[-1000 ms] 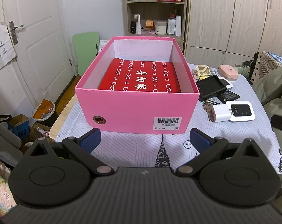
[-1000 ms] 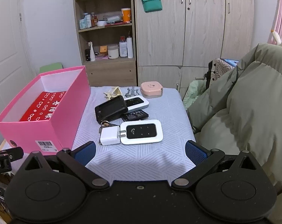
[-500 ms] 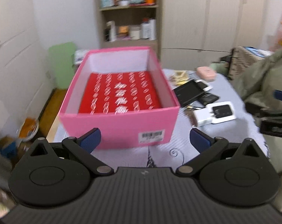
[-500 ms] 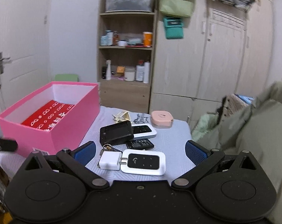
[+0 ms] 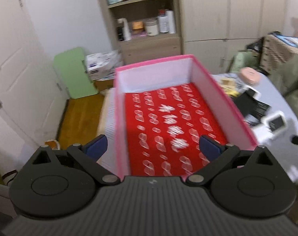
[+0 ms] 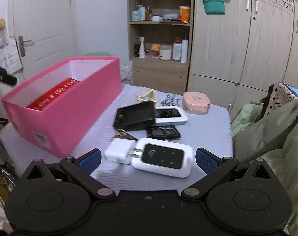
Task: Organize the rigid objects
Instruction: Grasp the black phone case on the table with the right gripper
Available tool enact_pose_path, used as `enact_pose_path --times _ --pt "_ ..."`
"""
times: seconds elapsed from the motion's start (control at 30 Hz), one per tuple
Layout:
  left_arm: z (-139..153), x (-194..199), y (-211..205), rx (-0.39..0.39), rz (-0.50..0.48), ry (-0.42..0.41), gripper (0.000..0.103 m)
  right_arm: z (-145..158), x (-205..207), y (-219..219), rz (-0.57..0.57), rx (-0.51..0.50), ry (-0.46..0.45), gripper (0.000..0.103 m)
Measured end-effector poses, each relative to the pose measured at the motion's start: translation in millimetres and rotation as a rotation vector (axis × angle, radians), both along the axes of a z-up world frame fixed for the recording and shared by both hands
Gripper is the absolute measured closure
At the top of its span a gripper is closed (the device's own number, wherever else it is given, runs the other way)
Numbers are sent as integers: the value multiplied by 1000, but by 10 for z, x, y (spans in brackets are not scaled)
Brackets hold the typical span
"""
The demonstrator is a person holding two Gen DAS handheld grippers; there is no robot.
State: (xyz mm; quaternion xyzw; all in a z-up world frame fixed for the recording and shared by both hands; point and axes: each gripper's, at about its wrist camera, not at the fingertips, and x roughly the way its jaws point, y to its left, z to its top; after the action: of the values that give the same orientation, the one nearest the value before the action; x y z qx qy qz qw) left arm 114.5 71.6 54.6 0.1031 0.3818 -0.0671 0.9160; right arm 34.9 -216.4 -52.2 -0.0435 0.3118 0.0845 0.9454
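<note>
1. The white label [image 6: 41,138] on my pink box [image 6: 74,118] is too blurred to read.
2. The white characters on the red sheet [image 5: 168,125] inside the box are smeared and illegible.
3. The green pouch [image 6: 213,2] on the wardrobe carries a dark tag whose lettering I cannot make out.

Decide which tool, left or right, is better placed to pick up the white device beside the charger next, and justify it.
Right. The right tool is open with the white device and charger directly ahead between its fingers. The left tool, also open, hangs over the pink box, away from the loose items.
</note>
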Motion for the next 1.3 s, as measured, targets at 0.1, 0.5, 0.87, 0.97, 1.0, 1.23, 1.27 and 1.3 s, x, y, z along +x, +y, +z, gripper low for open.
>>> enact_pose_path --times 0.1,0.5,0.87,0.97,1.0,1.23,1.27,1.3 --pt "-52 253 125 4 30 9 3 -76 95 -58 -17 -53 3 0" --pt "-509 892 328 -4 105 115 37 -94 501 -152 -1 61 17 5" --pt "-718 1439 297 65 91 252 88 156 915 129 109 -15 -18 11" --pt "-708 1387 317 58 92 213 97 155 1008 123 128 -26 -23 11" --pt "-710 1365 330 51 93 194 98 132 1051 112 132 -27 -21 14" --pt "-760 1328 333 49 89 143 98 -11 1393 32 155 -4 88 38" --pt "-758 1334 340 45 91 146 98 -19 1448 21 156 8 111 43" --pt "-760 1336 335 49 88 145 98 -28 1511 7 151 20 137 47"
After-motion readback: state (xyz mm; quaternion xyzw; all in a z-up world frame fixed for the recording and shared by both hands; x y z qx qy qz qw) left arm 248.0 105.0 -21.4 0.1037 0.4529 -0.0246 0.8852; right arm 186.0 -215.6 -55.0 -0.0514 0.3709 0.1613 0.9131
